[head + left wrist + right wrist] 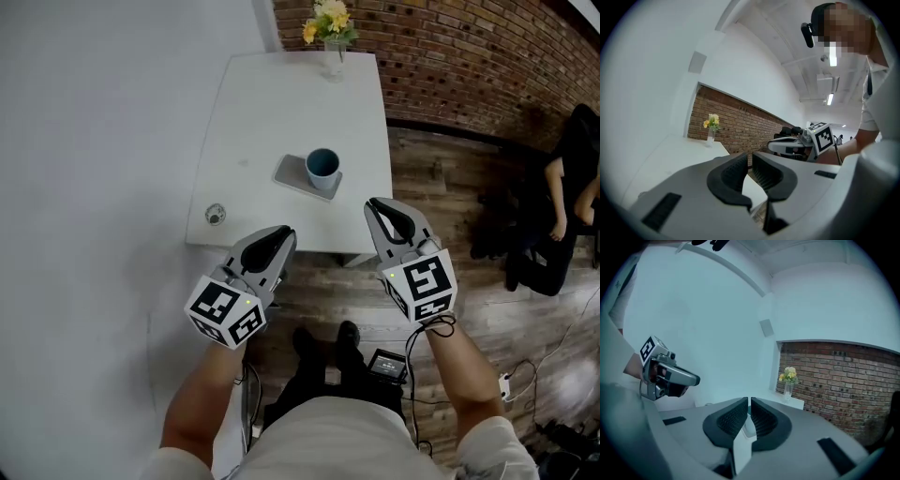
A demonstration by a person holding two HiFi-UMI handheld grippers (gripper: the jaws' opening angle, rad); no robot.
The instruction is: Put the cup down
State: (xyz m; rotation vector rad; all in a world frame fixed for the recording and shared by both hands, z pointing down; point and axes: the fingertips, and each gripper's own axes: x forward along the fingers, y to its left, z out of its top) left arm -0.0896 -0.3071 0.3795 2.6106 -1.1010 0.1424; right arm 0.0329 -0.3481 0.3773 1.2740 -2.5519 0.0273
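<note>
Cup (322, 167) is already sitting upright on the gray mat (291, 175), toward the near right edge of the white table (272, 103), so I'd call the put-down pretty much done. Your left gripper (281, 242) has its jaws just a crack apart with nothing in them. Your right gripper (380, 214) is pinched closed on nothing. Flower vase (330, 37) sits at the far edge, and a small round thing (216, 215) by the near left corner. Nothing's in your way.

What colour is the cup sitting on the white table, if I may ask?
The cup is teal blue; it shows best in the head view.
</note>
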